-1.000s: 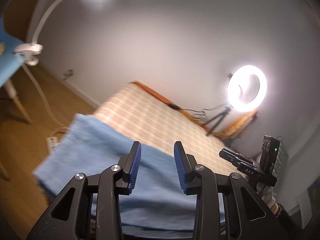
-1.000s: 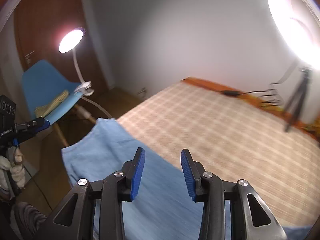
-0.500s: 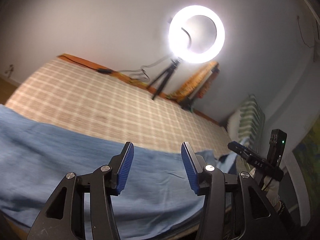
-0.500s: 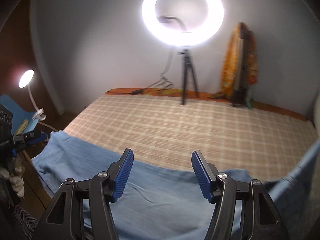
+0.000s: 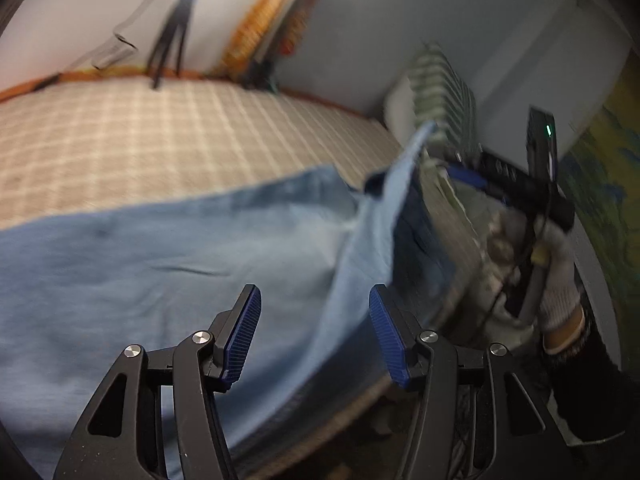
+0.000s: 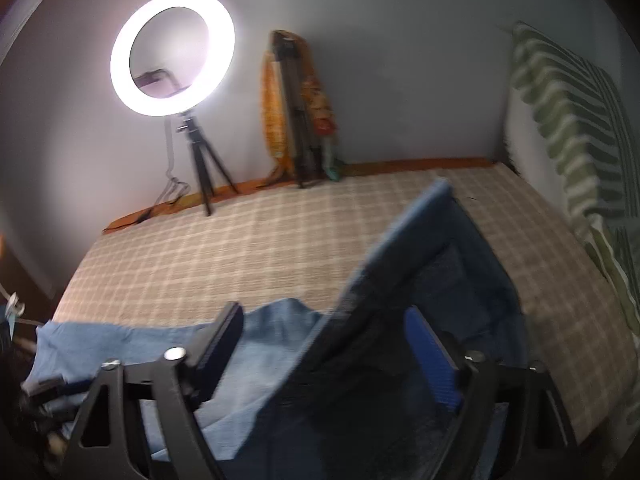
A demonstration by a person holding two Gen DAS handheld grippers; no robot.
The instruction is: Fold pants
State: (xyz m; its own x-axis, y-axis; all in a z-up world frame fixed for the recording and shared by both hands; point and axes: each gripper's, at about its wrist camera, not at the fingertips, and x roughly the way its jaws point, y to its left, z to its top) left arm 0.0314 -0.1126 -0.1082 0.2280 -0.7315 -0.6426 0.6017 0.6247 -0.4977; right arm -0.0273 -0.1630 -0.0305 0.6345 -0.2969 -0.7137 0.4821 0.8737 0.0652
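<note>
the left gripper (image 5: 314, 334) had its blue-padded jaws spread wide, nothing between the pads; it hung just above the near part of the pants (image 5: 160, 264). the pants were light blue denim, lying flat along the near edge of the bed (image 5: 160, 132), whose cover was a tan and white check. just to the right of that gripper one end of the cloth rose in a steep, blurred flap, its paler side turned toward the camera. beyond the flap the right gripper showed in the left wrist view as a dark bar, held by a hand (image 5: 556, 280) in a grey knit glove.

the right gripper (image 6: 326, 354) also stood parted, jaws wide, and the raised flap of the pants (image 6: 400, 264) ran up between them — whether a pad touched the cloth could not be told through the blur. the underside of the flap looked dark blue from this side, while the rest of the garment stretched away flat to the left.

farther out, a lit ring light (image 6: 172, 54) stood on a small tripod (image 6: 204, 168) at the far edge of the bed, against a pale wall. beside it leaned an orange cloth (image 6: 274, 108) over a dark stand, and at the right end a green and white striped pillow (image 6: 576, 120) was propped upright.
</note>
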